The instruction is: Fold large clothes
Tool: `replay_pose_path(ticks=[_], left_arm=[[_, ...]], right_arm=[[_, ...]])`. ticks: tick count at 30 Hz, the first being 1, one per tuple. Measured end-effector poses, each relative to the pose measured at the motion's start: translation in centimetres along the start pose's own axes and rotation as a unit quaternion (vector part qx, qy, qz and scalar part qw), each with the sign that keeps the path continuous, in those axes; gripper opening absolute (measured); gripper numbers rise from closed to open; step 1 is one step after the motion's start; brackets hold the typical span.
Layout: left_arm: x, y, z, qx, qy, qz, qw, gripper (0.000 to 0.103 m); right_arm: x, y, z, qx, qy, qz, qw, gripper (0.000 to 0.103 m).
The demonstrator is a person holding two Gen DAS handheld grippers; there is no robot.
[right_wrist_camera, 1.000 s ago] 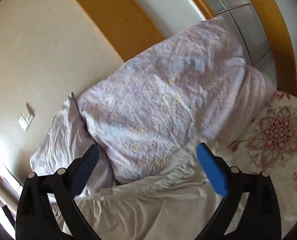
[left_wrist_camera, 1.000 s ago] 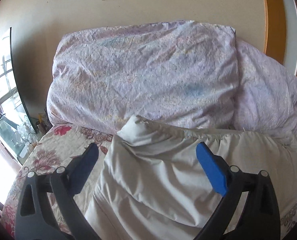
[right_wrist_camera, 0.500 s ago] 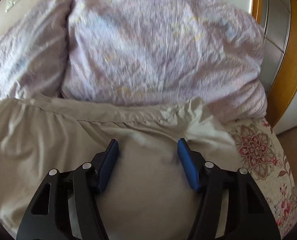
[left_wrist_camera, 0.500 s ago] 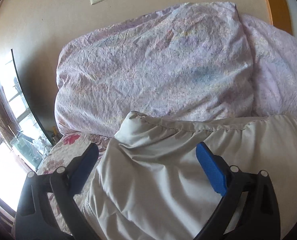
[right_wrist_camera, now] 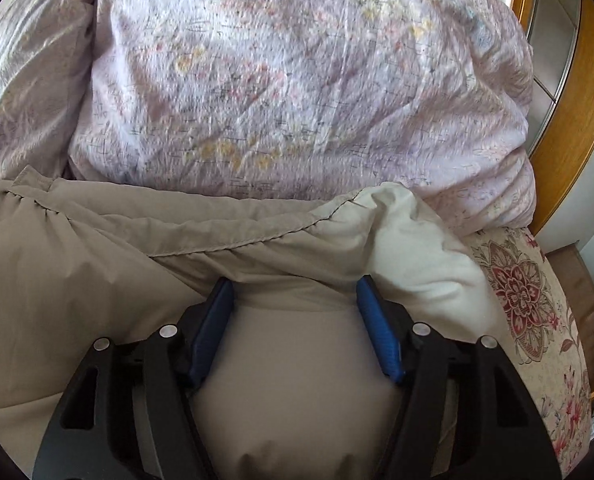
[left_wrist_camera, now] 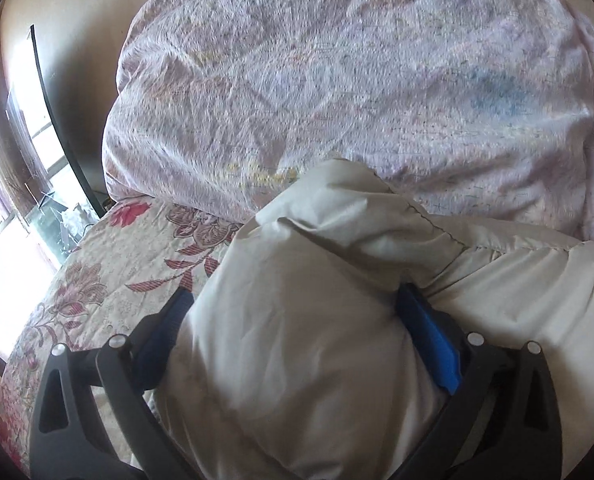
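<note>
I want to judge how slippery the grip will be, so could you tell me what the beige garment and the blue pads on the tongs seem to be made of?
The beige garment looks like a thin, smooth woven shell, perhaps nylon or polyester, over puffy padding: soft sheen, gathered stitched seam, billowy folds. The blue pads look like matte rubber or plastic with fine ribbing; which one is unclear.
</note>
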State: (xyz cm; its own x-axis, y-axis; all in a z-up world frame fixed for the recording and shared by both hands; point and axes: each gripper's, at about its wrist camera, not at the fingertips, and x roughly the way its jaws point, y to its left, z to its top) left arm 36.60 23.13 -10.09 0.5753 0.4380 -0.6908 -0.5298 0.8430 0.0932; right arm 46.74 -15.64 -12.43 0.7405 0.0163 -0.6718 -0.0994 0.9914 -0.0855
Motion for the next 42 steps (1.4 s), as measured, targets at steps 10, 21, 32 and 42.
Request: replay_pose_path(ticks=[10, 21, 32, 42], left_arm=[[2.3, -0.2, 0.1, -0.010, 0.024, -0.010, 0.9996, 0.101], [3.7, -0.7, 0.0, -0.016, 0.045, -0.017, 0.9987, 0.101], [5.2, 0.3, 0.3, -0.029, 0.058, -0.033, 0.9974, 0.101], [-0.3, 1.6, -0.1, 0.010, 0.009, 0.010, 0.9999, 0.101]], right_arm=[[2.3, -1.4, 0.4, 0.021, 0.017, 0.029, 0.999, 0.069], [3.5, -2.0, 1.2, 0.034, 0.033, 0.043, 0.998, 0.071], [3.6, -1.9, 1.5, 0.033, 0.033, 0.037, 0.998, 0.071], [0.0, -5.5, 0.9, 0.078, -0.020, 0.030, 0.996, 0.071]])
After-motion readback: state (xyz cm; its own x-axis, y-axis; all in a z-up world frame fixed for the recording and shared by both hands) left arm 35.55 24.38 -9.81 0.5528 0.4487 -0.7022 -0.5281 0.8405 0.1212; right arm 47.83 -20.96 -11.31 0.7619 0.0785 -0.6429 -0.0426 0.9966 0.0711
